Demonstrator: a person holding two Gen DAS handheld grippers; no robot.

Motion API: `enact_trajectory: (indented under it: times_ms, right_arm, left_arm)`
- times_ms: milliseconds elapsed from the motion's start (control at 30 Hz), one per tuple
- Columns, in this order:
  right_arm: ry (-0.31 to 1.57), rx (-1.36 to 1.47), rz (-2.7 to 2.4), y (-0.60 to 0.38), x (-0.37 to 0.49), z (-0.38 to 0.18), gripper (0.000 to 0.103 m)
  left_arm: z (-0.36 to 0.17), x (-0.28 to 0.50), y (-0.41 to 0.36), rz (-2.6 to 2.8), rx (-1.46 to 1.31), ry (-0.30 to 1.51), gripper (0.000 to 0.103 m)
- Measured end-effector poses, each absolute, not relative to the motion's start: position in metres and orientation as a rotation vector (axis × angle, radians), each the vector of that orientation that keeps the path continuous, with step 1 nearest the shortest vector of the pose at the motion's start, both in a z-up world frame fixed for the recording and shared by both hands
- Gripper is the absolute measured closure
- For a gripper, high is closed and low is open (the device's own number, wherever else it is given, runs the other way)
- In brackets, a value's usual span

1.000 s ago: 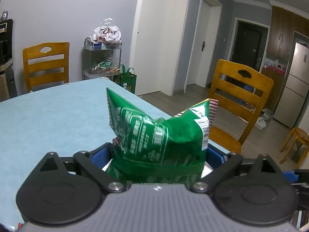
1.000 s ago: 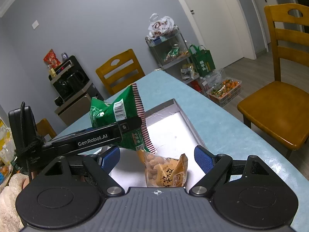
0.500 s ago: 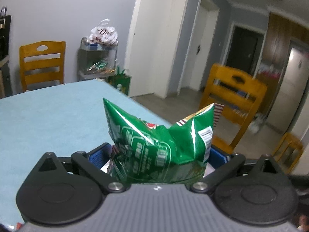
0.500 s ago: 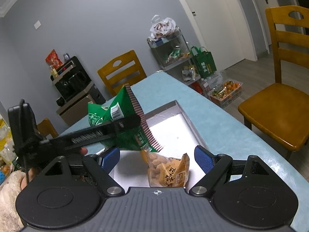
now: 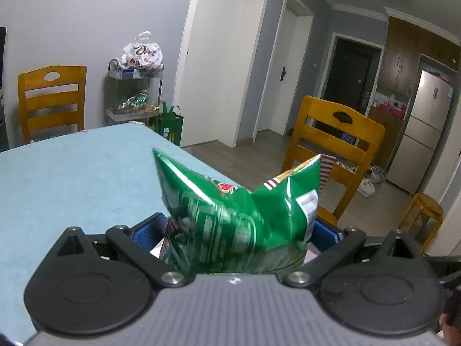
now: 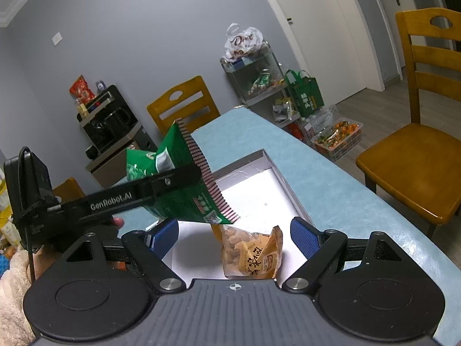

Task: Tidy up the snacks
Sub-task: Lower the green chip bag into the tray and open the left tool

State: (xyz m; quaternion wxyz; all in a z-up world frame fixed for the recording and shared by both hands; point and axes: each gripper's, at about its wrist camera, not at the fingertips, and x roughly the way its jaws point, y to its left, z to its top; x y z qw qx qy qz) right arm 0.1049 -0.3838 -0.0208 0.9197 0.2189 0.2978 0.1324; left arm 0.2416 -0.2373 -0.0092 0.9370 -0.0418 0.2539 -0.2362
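My left gripper [image 5: 233, 230] is shut on a green snack bag [image 5: 236, 207] and holds it in the air. In the right wrist view the left gripper [image 6: 173, 181] reaches in from the left and the green bag [image 6: 184, 193] hangs tilted over a shallow white box [image 6: 253, 199] on the blue table. A clear orange bag of nuts [image 6: 250, 253] lies in the box's near part. My right gripper [image 6: 234, 236] is open and empty, its blue pads [image 6: 302, 236] either side of the nut bag, apart from it.
The light blue table [image 5: 72, 173] ends close to the box's right side. Wooden chairs stand at the right [image 6: 417, 150] and far end [image 6: 184, 106]. A shelf cart with bags [image 6: 253, 69] and a basket on the floor [image 6: 337, 138] stand beyond.
My left gripper has lifted the green bag higher and tilted it over the box. My right gripper has stayed open near the nut bag.
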Motion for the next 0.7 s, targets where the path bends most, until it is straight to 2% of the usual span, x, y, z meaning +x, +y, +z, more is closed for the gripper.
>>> enact_trajectory:
  times_ms: [167,433,700]
  right_arm:
    - [0.609,0.452,0.274,-0.385,0.104,-0.02,0.018]
    - [0.542,0.447,0.273,-0.389,0.116,0.004,0.014]
    - [0.61,0.388,0.307,-0.363,0.136,0.007,0.013]
  left_arm:
    - [-0.015,0.231,-0.241,-0.476,-0.033,0.451,0.0]
    - [-0.029,0.22,-0.25,-0.485,0.05,0.47,0.0]
    - [-0.029,0.207,-0.252,-0.501,0.095,0.432,0.0]
